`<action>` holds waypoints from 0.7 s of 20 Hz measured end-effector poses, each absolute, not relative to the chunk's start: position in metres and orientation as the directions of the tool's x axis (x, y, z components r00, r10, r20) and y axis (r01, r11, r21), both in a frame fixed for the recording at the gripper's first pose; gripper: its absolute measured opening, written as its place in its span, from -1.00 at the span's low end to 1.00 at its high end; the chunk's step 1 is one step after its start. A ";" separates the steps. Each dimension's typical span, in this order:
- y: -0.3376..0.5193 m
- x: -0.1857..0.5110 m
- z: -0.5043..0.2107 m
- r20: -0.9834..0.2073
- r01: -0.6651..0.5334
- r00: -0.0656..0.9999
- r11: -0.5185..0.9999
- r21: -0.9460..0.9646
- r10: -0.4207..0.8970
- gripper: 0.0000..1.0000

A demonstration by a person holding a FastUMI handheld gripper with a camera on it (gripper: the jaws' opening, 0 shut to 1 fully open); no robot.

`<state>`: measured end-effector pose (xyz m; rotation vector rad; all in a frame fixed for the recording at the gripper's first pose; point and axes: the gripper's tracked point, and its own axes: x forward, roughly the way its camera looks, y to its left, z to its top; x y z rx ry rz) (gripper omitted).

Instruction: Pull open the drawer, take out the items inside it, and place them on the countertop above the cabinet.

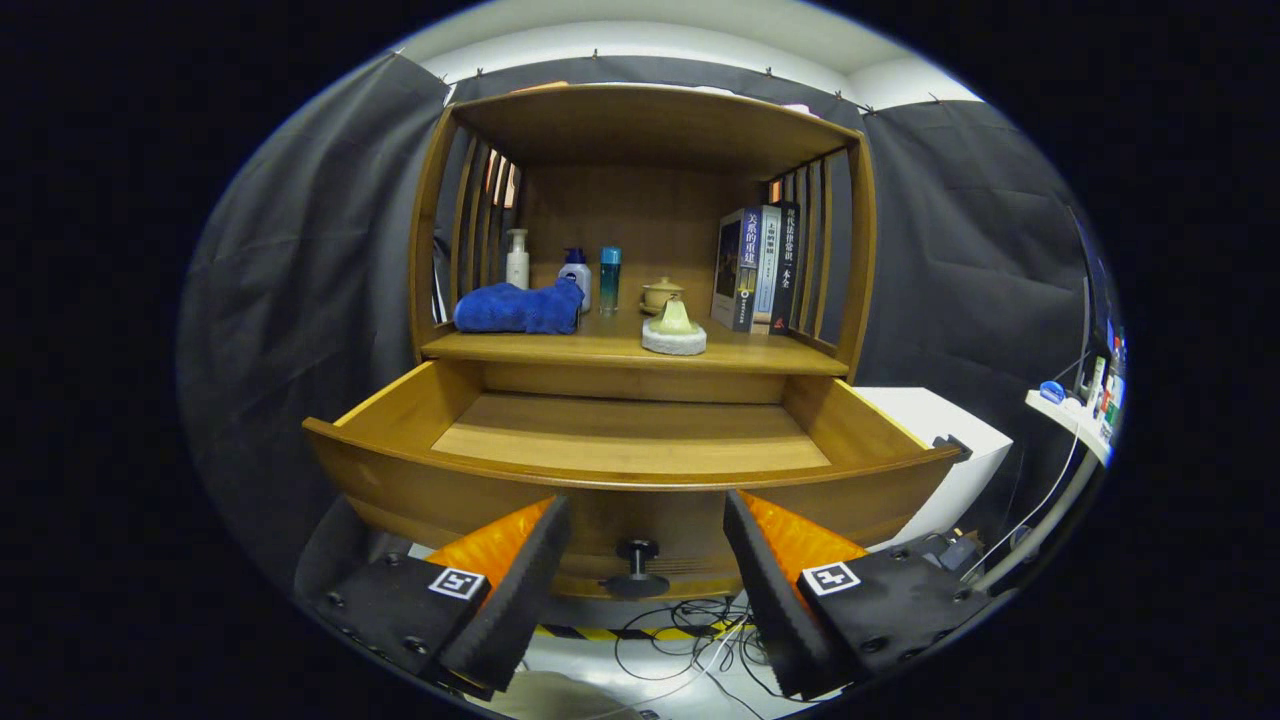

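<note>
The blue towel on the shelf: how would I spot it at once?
Find the wooden cabinet with its drawer pulled open, beyond the open gripper. On the countertop above the drawer, the blue towel lies in front of the bottles: soft, folded, deep blue, unlike its hard neighbours.

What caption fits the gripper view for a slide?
Open gripper facing the pulled-out drawer, knob between its fingers; blue towel on countertop.
</note>
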<state>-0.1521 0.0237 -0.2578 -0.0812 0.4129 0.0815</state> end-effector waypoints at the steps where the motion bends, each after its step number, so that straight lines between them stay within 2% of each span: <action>1: 0.024 -0.151 -0.259 -0.401 -0.092 0.914 0.994 -0.054 0.063 0.99; 14: 0.030 -0.140 -0.264 -0.387 -0.059 0.920 0.998 0.002 0.055 0.94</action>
